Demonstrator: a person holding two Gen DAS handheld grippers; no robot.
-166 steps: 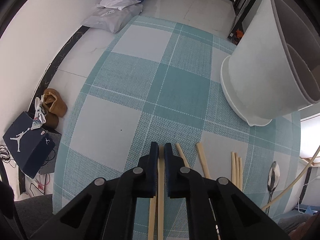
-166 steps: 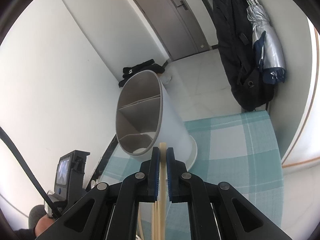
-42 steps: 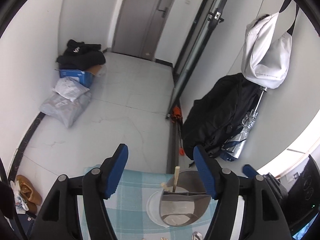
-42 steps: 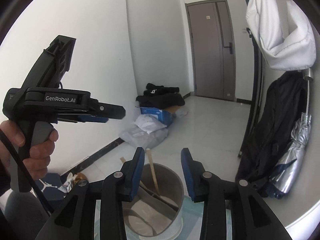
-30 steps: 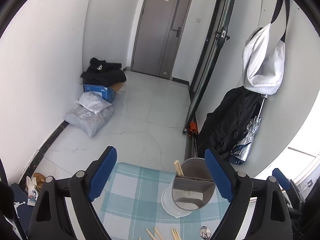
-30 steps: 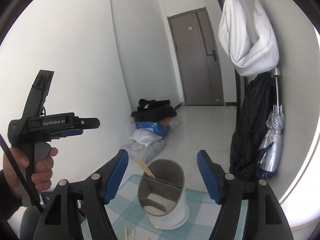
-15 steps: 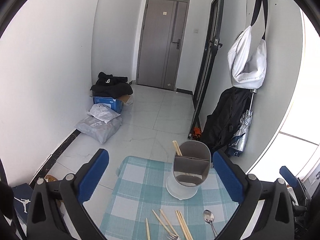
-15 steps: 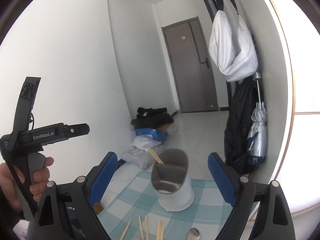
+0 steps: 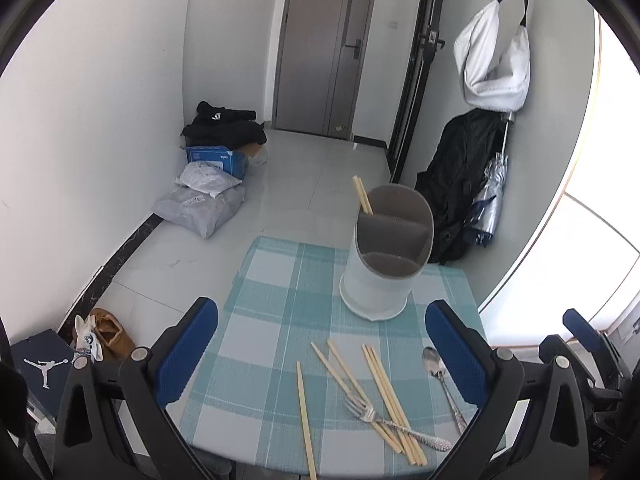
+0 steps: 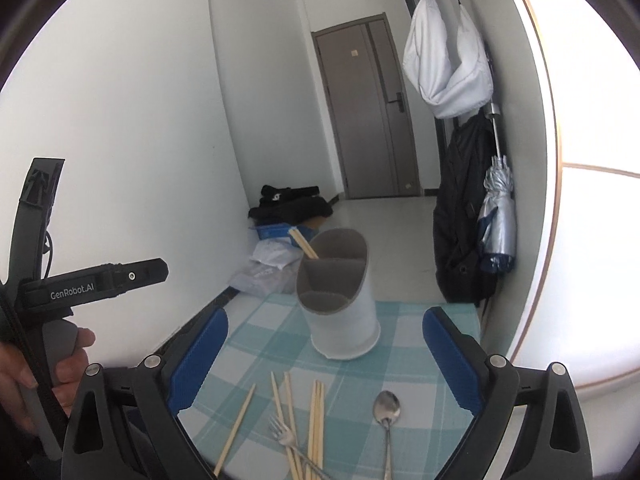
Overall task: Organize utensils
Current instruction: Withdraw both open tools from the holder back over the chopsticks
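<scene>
Both grippers hang above the checked mat's near edge, tilted downward: left gripper spread wide, right gripper likewise, nothing between. Loose chopsticks, fork and spoon lie before the white holder.

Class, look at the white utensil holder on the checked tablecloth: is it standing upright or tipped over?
Upright. The utensil holder rests on its flat base on the tablecloth, its opening faces up, and chopsticks stick out of its far compartment.
</scene>
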